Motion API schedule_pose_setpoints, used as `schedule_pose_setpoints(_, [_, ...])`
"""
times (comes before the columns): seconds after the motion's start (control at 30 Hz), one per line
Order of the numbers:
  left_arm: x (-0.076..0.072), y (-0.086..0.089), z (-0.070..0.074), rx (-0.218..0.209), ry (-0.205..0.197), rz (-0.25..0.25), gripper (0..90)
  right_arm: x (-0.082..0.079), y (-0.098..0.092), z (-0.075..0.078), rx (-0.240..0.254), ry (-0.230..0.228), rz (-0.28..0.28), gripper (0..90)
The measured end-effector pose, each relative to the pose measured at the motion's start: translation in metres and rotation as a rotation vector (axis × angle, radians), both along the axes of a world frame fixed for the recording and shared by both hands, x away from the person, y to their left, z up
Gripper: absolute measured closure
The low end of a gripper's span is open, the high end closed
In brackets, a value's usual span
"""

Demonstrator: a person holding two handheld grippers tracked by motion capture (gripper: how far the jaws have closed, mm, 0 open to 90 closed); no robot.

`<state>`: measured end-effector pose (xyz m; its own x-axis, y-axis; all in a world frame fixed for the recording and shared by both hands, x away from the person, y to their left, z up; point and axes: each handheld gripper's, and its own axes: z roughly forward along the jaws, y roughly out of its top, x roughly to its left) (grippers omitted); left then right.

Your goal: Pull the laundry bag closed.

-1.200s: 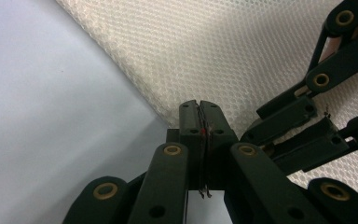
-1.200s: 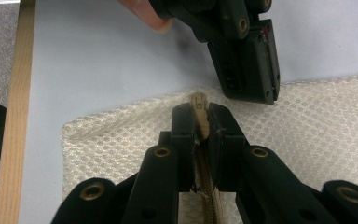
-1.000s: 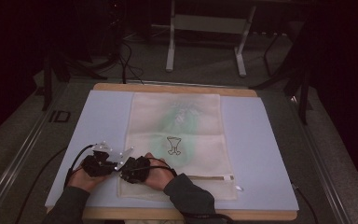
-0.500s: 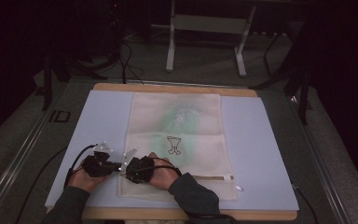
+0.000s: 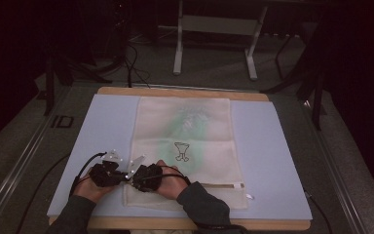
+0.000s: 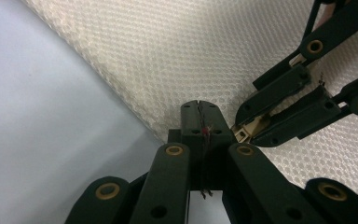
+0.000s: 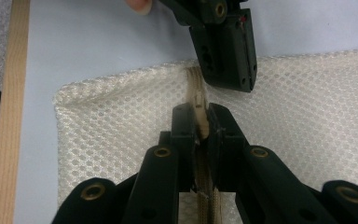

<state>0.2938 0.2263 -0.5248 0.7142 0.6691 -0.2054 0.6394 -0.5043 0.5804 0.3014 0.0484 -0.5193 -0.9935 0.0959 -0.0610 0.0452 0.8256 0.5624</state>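
Note:
A cream mesh bag (image 5: 185, 141) with a small dark print lies flat on a pale blue mat (image 5: 277, 161). Its beige zipper (image 5: 214, 185) runs along the near end. Both grippers meet at the bag's near left corner. My right gripper (image 7: 200, 112) is shut on the beige zipper pull (image 7: 199, 122), in line with the zipper tape (image 7: 194, 79). My left gripper (image 6: 199, 106) is shut at the bag's left edge (image 6: 135, 112), just beyond the zipper's end, and appears to pinch the mesh. In the high view, the left gripper (image 5: 121, 176) and right gripper (image 5: 133, 178) nearly touch, tip to tip.
The mat lies on a wooden table (image 5: 175, 91). A metal stand (image 5: 214, 29) and cables (image 5: 131, 58) are on the floor behind it. A small white tag (image 5: 249, 197) sticks out at the bag's near right corner. Bare mat lies left and right of the bag.
Both hands have stayed at the bag's near left corner, shifting only slightly to the right. The bag has not visibly moved.

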Motion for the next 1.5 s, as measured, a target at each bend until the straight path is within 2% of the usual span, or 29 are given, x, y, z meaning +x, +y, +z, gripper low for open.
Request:
schedule_pose_setpoints(0.1, [0.001, 0.002, -0.001, -0.012, 0.008, 0.000, 90.0, 0.000, 0.000, 0.001, -0.007, -0.002, 0.005, 81.9])
schedule_pose_setpoints(0.27, [0.000, 0.000, 0.000, 0.005, 0.001, -0.008, 90.0, -0.001, 0.002, 0.002, -0.018, -0.015, 0.013, 82.0])
schedule_pose_setpoints(0.47, [0.001, 0.002, -0.001, -0.004, 0.005, -0.012, 90.0, -0.005, 0.002, 0.005, -0.044, -0.047, 0.022, 82.0])
schedule_pose_setpoints(1.5, [0.001, 0.004, -0.002, -0.028, 0.009, -0.007, 90.0, -0.009, -0.010, 0.010, -0.073, -0.053, 0.021, 82.0])
